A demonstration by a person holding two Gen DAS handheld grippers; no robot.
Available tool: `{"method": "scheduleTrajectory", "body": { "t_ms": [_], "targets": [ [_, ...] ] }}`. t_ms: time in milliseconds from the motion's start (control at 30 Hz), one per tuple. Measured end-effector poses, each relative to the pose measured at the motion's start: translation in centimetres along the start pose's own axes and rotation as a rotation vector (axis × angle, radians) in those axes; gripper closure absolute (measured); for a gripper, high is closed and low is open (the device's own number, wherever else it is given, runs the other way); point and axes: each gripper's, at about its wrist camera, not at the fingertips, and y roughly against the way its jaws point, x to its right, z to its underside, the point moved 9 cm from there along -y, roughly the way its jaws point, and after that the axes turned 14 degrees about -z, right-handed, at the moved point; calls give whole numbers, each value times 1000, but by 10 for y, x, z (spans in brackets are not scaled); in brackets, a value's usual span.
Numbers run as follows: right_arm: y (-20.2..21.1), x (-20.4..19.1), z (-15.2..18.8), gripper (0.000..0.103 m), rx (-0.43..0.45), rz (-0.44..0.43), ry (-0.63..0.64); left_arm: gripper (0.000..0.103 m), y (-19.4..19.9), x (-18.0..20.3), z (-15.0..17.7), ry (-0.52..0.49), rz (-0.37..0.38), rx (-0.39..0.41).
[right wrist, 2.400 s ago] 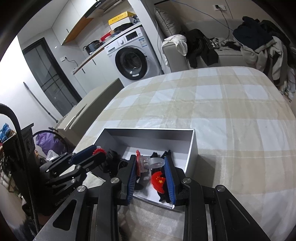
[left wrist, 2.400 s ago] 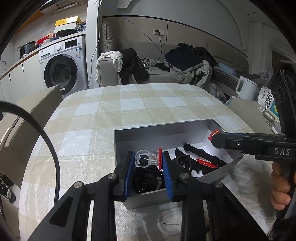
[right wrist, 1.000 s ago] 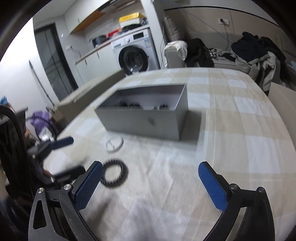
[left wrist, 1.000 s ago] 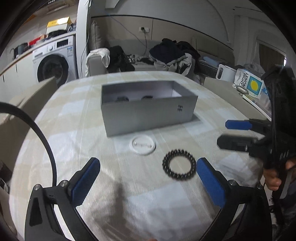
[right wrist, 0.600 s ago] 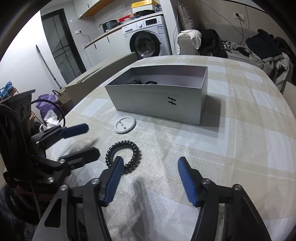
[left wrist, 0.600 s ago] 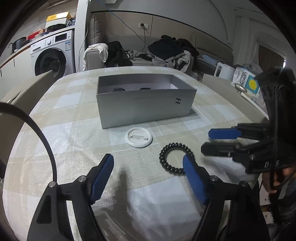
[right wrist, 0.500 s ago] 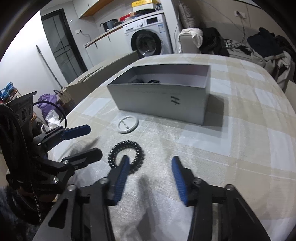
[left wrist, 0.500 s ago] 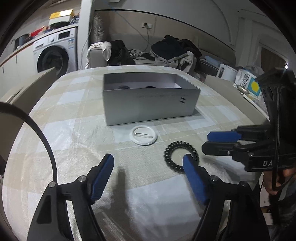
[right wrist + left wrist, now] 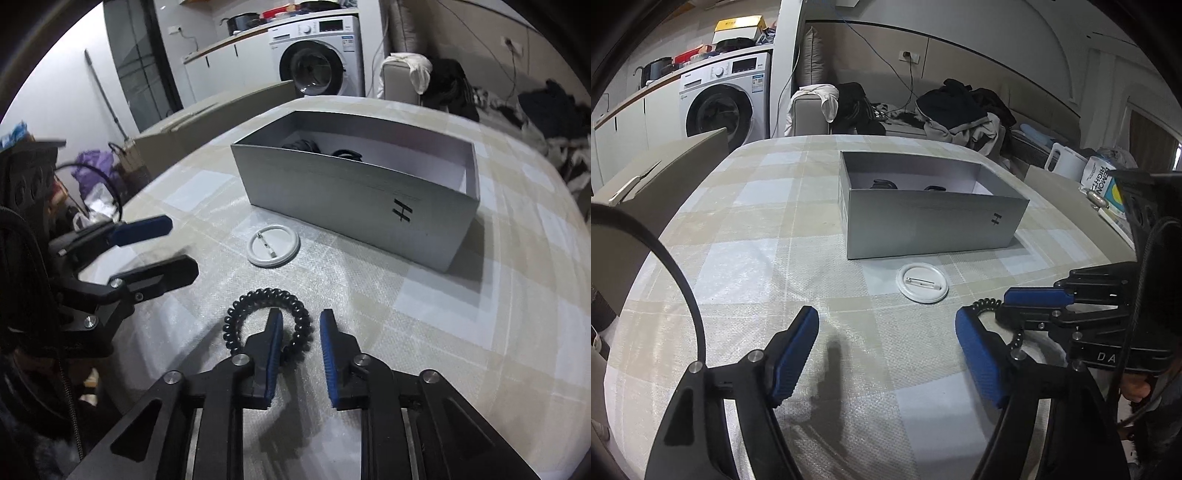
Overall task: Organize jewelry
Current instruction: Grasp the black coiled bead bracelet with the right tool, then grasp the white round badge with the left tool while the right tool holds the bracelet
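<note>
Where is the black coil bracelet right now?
In the right wrist view the bracelet lies on the table in front of the grey box, just nearer than the white badge, with the right gripper straddling its right side.

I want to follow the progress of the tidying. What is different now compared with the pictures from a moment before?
The right gripper has narrowed and come down over the black spiral bracelet, one finger inside the ring, one outside; not yet clamped. The left gripper stays open above the table. Both had pulled back from the grey box earlier. The box, the white round badge and the bracelet have not moved.
</note>
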Motion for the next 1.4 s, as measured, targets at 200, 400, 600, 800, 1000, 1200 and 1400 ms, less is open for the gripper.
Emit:
{"method": "scheduleTrajectory", "body": {
  "t_ms": [200, 400, 600, 800, 1000, 1200, 1400],
  "targets": [
    [5, -1, 3, 95, 27, 12, 13, 31, -1, 0, -1, -2, 10, -7],
    [60, 25, -5, 95, 229, -67, -130, 31, -8, 10, -4, -13, 39, -34],
    [71, 52, 0, 95, 271, -94, -245, 56, -26, 30, -9, -98, 5, -105],
    [73, 53, -2, 95, 273, -115, -267, 56, -37, 32, -12, -114, 4, -151],
    [81, 46, -4, 94, 285, -130, -257, 67, -40, 35, -14, -153, -21, -137],
    [85, 47, -7, 94, 308, -162, -277, 67, -25, 35, -11, -170, 5, -99],
    [95, 53, -13, 94, 361, -152, -291, 67, -5, 36, -22, -124, 53, -29]
  ]
}}
